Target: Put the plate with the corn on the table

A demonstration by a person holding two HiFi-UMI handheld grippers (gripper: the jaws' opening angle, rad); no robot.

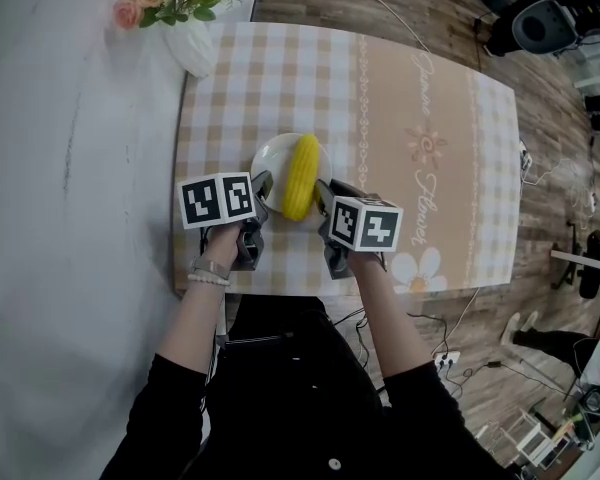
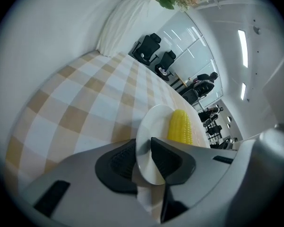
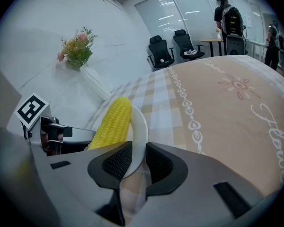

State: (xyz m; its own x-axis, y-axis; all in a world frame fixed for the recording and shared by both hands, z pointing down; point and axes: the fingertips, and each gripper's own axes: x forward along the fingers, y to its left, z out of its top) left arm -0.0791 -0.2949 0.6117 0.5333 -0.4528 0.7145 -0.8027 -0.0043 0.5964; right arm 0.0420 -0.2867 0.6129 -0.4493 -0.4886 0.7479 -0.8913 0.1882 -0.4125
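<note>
Both the left gripper (image 2: 143, 144) and right gripper (image 3: 138, 146) have their fingers (image 2: 173, 161) pinched on opposite rims of the plate (image 1: 269, 162) near the table's (image 1: 430, 118) front edge, so lowering both evenly should keep the corn (image 1: 301, 176) from rolling.

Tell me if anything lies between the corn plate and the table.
Nothing visible does. The checked tablecloth around the plate is bare; the flower vase stands at the far corner. The left hand-held gripper and the right hand-held gripper clamp its rim.

Corn (image 1: 301, 175) is yellow, plate (image 1: 268, 159) white, tablecloth (image 1: 270, 78) beige-and-white checked
</note>
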